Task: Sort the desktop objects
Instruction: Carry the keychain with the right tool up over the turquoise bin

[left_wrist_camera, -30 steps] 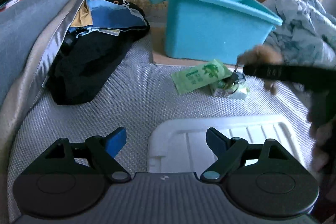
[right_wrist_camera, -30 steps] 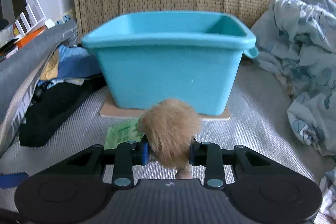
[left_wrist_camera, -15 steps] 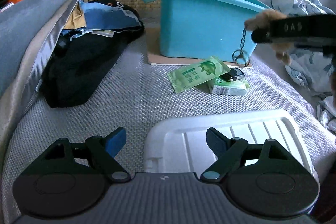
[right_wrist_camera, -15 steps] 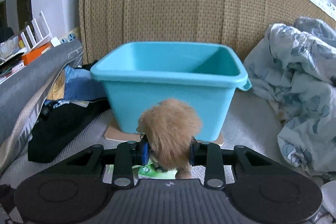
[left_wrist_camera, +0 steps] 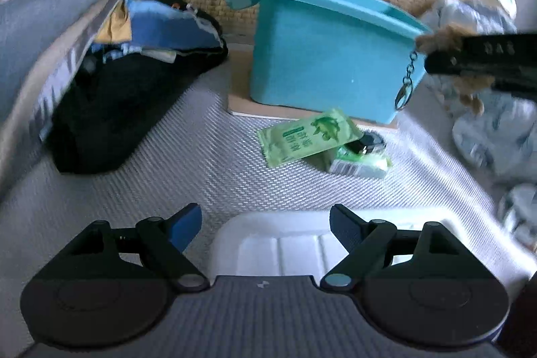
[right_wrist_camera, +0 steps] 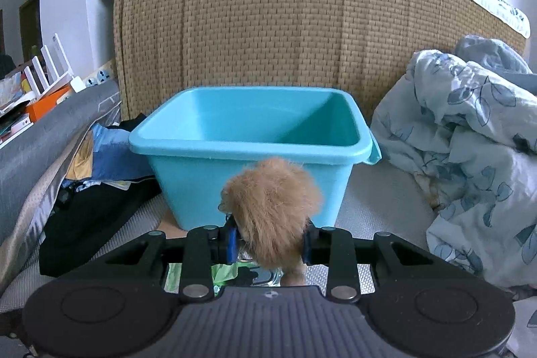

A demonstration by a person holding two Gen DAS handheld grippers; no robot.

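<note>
Bin (right_wrist_camera: 235, 136) dead ahead at twelve o'clock of right gripper (right_wrist_camera: 268, 244), jaws clamped on furry keychain (right_wrist_camera: 272, 210), chain hanging down. Left gripper (left_wrist_camera: 265, 223) apart, empty, farther from bin.

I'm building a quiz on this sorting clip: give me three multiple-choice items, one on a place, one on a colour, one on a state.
1. Where does the green printed sachet lie?
A. inside the bin
B. on the woven mat in front of the bin
C. on the white lid

2. What colour is the rectangular plastic bin?
A. turquoise
B. red
C. grey

3. What is the right gripper doing?
A. open and empty
B. shut on the sachet
C. shut on the furry brown keychain

Answers: 1 B, it rests on the mat below the bin's front wall. 2 A, its walls and rim are turquoise. 3 C, the fur sits pinched between both pads.
</note>
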